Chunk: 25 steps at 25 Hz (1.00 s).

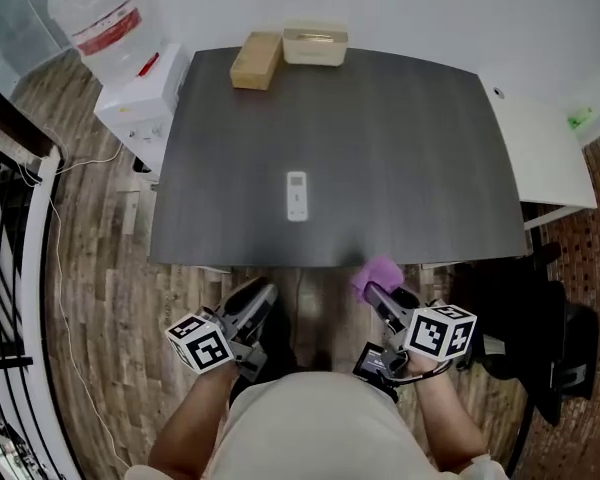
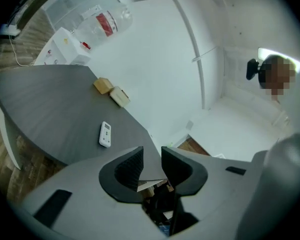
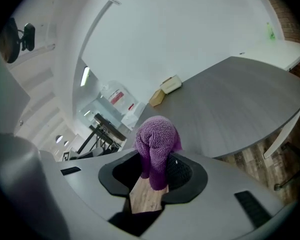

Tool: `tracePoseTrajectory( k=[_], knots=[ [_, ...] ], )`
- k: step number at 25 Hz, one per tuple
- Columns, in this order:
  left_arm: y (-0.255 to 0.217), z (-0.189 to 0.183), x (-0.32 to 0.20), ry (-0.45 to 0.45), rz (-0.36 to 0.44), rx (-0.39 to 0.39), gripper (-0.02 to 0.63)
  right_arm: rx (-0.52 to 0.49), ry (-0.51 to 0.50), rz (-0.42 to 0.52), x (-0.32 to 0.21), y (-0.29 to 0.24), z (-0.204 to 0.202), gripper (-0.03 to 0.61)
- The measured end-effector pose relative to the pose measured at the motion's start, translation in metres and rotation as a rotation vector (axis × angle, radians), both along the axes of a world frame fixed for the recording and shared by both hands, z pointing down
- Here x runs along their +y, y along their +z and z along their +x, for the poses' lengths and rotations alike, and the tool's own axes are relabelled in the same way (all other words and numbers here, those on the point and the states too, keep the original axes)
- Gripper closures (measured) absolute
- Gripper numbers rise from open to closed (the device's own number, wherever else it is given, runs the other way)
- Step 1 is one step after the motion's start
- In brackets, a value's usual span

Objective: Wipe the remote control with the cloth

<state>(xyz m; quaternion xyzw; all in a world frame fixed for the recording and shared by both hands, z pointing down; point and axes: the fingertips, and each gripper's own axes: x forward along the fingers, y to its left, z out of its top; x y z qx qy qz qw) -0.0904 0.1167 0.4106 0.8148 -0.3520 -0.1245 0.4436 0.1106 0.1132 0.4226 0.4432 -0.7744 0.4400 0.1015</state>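
- Down by the near edge of the table (image 1: 410, 168), both grippers hang just short of it, neither one over the top yet.
- Left gripper (image 1: 263, 294): jaws a little apart with nothing between them, so it's empty.
- Right gripper (image 1: 376, 294): clamped on the purple cloth (image 3: 157, 139), which bunches up out of the jaws right at that near edge.
- Step-wise I'd call this the approach. The cloth is in the grip, but wiping hasn't begun, and cloth and remote are well apart.
- Remote (image 1: 297, 195): lying flat around the middle of the table, a bit closer to the near edge than the far one, with nothing touching it.
- Its long axis runs from near edge to far edge, pretty much square to both. The small display end points at the far edge and the button end faces the person.
- Next move, I reckon: carry the cloth forward and a bit left over the edge, then down onto the remote. Strokes along its length look easiest.
- A light remote like that will probably skate around, so the free left gripper might need to pin one end.
- Two boxes (image 1: 283, 53) sit at the far edge toward the left corner, well out of the way.
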Motion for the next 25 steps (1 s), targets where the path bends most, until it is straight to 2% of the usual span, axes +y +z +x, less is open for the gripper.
tracePoseTrajectory(
  k=[6,13,20,25],
  knots=[
    [0.035,-0.015,-0.07,0.106,-0.063,-0.094,0.492,0.092,0.0,-0.084,-0.057,0.035,-0.037,0.457],
    [0.064,-0.01,-0.122,0.236,-0.1,-0.178,0.486,0.187,-0.047,-0.118,-0.104,0.056,-0.069,0.457],
    [0.109,0.015,-0.154,0.276,-0.194,-0.35,0.471,0.307,-0.169,-0.136,-0.148,0.078,-0.074,0.457],
    [0.136,0.029,-0.178,0.26,-0.243,-0.466,0.456,0.346,-0.276,-0.157,-0.179,0.097,-0.082,0.457]
  ],
)
